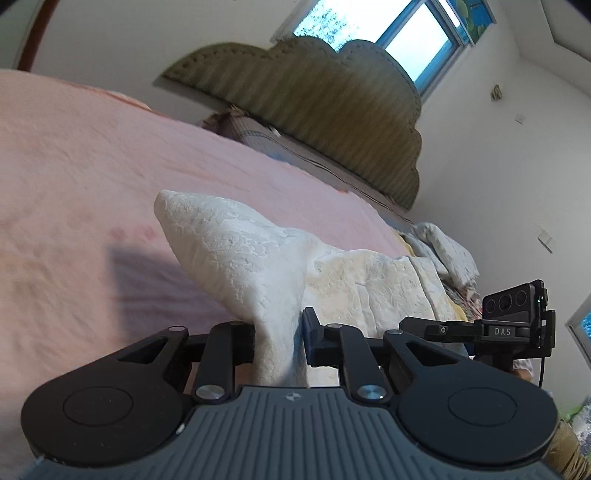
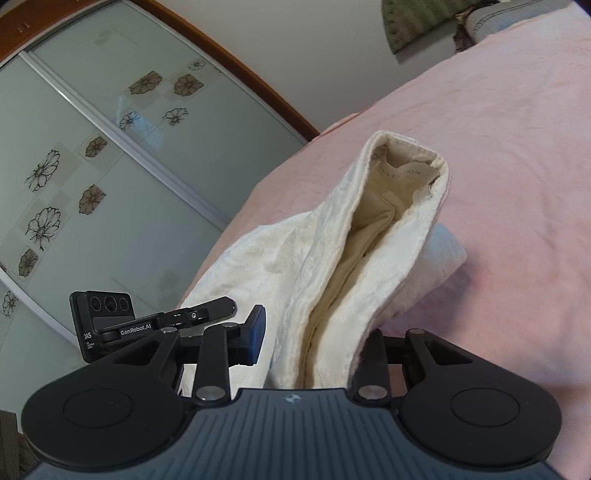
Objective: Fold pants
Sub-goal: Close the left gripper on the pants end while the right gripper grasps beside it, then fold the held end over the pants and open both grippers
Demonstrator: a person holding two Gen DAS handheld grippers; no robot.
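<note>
Cream-white textured pants [image 1: 240, 251] lie on the pink bed sheet [image 1: 92, 166] and are lifted at two places. My left gripper [image 1: 279, 332] is shut on a bunched fold of the pants, which rises in a peak ahead of the fingers. In the right wrist view my right gripper [image 2: 314, 339] is shut on the pants [image 2: 369, 221] at the waist end, whose opening with a label gapes upward. The right gripper's right finger is hidden behind cloth. Each view shows the other gripper beside it: the right gripper [image 1: 517, 325] and the left gripper [image 2: 110, 317].
A padded olive headboard [image 1: 314, 103] and a window [image 1: 406, 33] stand beyond the bed. Rumpled bedding [image 1: 443, 247] lies at the bed's right edge. Frosted sliding wardrobe doors [image 2: 92, 147] with flower prints line the left. The pink sheet [image 2: 498, 129] spreads wide to the right.
</note>
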